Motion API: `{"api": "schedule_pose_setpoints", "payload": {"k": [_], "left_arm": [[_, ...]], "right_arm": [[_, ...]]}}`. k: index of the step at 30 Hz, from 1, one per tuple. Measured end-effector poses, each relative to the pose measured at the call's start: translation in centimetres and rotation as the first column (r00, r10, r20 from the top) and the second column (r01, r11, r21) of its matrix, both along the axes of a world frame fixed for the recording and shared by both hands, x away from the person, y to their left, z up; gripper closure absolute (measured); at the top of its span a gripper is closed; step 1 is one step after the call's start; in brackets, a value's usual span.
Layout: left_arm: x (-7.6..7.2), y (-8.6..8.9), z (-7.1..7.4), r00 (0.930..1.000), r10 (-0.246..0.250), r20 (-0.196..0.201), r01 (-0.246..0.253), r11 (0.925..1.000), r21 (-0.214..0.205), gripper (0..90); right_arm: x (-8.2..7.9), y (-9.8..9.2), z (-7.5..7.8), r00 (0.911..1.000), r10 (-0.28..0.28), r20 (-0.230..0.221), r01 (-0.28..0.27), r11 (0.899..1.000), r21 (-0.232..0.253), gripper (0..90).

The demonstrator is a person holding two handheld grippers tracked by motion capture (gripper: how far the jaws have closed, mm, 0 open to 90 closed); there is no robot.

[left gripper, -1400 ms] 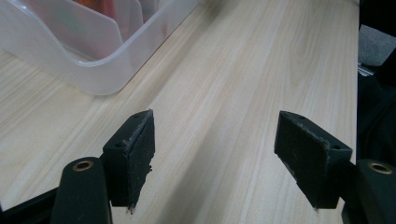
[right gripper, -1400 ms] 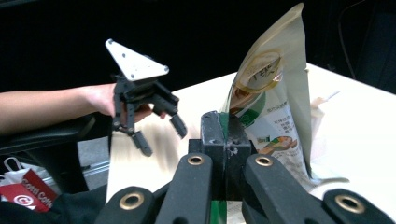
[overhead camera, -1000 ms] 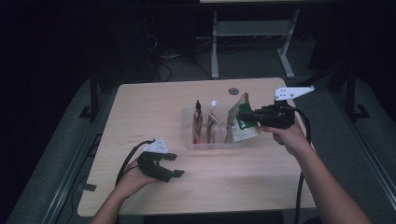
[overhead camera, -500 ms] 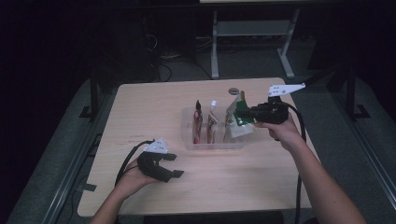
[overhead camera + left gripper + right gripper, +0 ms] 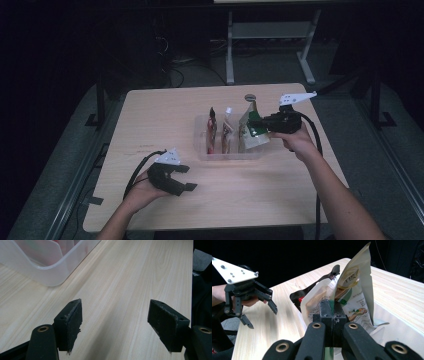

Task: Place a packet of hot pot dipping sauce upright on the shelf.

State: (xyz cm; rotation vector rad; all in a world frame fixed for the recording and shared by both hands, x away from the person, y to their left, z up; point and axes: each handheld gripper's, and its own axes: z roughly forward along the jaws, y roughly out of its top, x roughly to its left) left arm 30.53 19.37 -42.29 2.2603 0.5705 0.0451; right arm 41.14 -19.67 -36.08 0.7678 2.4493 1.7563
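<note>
High view has your right tongs (image 5: 256,123) clamped on the green-and-white foil pouch (image 5: 251,131) over the clear plastic bin (image 5: 202,148); left tongs (image 5: 184,178) rest released. Lower crookedly, and it could topple neighbouring pouches.

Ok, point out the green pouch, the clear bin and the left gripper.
green pouch (image 5: 359,287): right gripper view, upper front face.
clear bin (image 5: 200,131): high view, left wall.
left gripper (image 5: 183,178): high view, between the open jaw tips.
</note>
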Motion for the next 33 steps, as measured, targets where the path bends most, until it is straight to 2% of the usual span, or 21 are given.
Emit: {"api": "schedule_pose_setpoints", "payload": {"k": [13, 20, 25, 33], "left_arm": [[-0.05, -0.03, -0.03, 1.0000, -0.002, -0.004, 0.002, 1.0000, 0.002, 27.6], [-0.08, -0.09, -0.06, 1.0000, -0.005, -0.005, 0.005, 0.9999, 0.009, 27.6], [-0.06, -0.13, -0.10, 1.0000, -0.005, -0.007, 0.005, 0.9999, 0.009, 27.6], [-0.08, -0.21, -0.16, 0.9999, -0.008, -0.009, 0.008, 0.9999, 0.011, 27.6]], "right_arm": [[0.31, 0.53, -0.51, 1.0000, -0.003, -0.008, 0.003, 1.000, -0.010, 89.7], [0.21, 0.67, -0.46, 0.9999, -0.011, 0.000, 0.011, 1.000, -0.028, 85.8], [0.03, 0.66, -0.25, 0.9998, -0.012, 0.013, 0.013, 0.999, -0.035, 78.6], [-0.07, 0.39, -0.13, 0.9988, -0.047, 0.016, 0.048, 0.998, -0.043, 67.0]]}}
